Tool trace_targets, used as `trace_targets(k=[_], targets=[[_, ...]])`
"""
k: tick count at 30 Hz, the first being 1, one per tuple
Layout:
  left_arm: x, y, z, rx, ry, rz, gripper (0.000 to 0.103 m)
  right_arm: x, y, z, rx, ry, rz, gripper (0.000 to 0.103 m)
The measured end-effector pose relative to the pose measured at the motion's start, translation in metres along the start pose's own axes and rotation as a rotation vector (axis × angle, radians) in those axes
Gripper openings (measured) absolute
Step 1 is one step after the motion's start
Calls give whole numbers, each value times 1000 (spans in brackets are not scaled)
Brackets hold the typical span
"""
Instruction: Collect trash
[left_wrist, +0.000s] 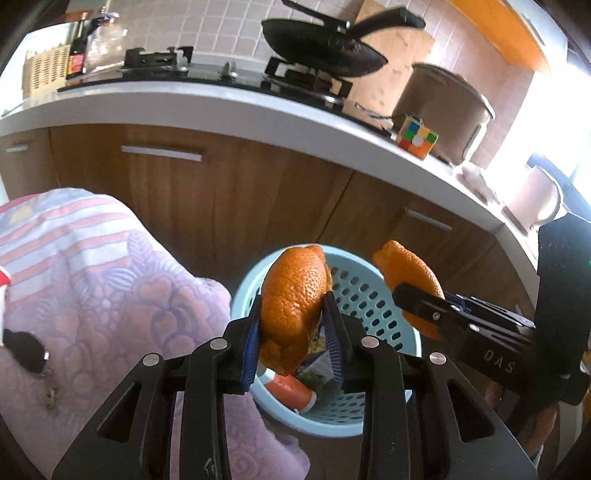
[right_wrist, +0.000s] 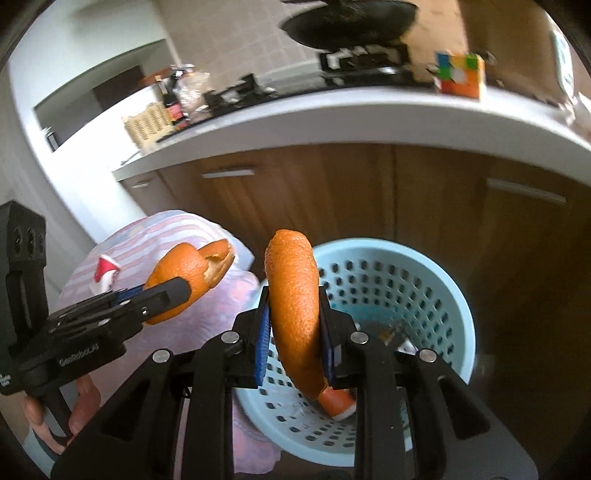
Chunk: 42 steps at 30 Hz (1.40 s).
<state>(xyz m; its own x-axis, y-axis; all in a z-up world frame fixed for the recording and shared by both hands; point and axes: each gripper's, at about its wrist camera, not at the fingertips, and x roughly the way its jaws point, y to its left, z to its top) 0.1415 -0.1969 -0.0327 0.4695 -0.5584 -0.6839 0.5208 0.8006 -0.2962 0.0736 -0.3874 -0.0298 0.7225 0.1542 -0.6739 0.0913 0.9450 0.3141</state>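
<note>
My left gripper (left_wrist: 293, 295) is shut on an orange peel (left_wrist: 291, 299) and holds it above the near rim of a light blue perforated bin (left_wrist: 384, 306). My right gripper (right_wrist: 293, 295) is shut on a second orange peel (right_wrist: 295, 302), also over the bin (right_wrist: 436, 288). Each gripper shows in the other's view: the right one with its peel (left_wrist: 410, 280) at the right, the left one with its peel (right_wrist: 184, 277) at the left. Wrappers and an orange-and-white package (left_wrist: 291, 391) lie inside the bin.
A cloth-covered surface (left_wrist: 92, 280) with a pink and purple pattern stands left of the bin, with a dark object (left_wrist: 26, 350) and a red-and-white scrap (right_wrist: 105, 271) on it. Behind are wooden cabinets (left_wrist: 207, 192) under a white counter (left_wrist: 258, 107) with a stove, pan (left_wrist: 325, 48) and puzzle cube (left_wrist: 417, 138).
</note>
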Motion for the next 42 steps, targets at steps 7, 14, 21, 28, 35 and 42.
trace_targets(k=[7, 14, 21, 28, 35, 42], targets=[[18, 5, -6, -17, 36, -10, 28, 23, -19, -7, 38, 65, -31, 23], [18, 14, -14, -31, 40, 15, 61, 35, -35, -13, 85, 99, -41, 52], [-18, 28, -16, -58, -23, 25, 66, 12, -21, -5, 65, 31, -13, 52], [-83, 32, -27, -20, -166, 152, 81, -18, 43, -4, -65, -73, 54, 52], [-148, 63, -55, -72, -296, 361, 86, -29, 118, -17, -196, -155, 76, 56], [-178, 98, -72, -140, -345, 445, 86, -28, 169, -30, -248, -198, 59, 57]])
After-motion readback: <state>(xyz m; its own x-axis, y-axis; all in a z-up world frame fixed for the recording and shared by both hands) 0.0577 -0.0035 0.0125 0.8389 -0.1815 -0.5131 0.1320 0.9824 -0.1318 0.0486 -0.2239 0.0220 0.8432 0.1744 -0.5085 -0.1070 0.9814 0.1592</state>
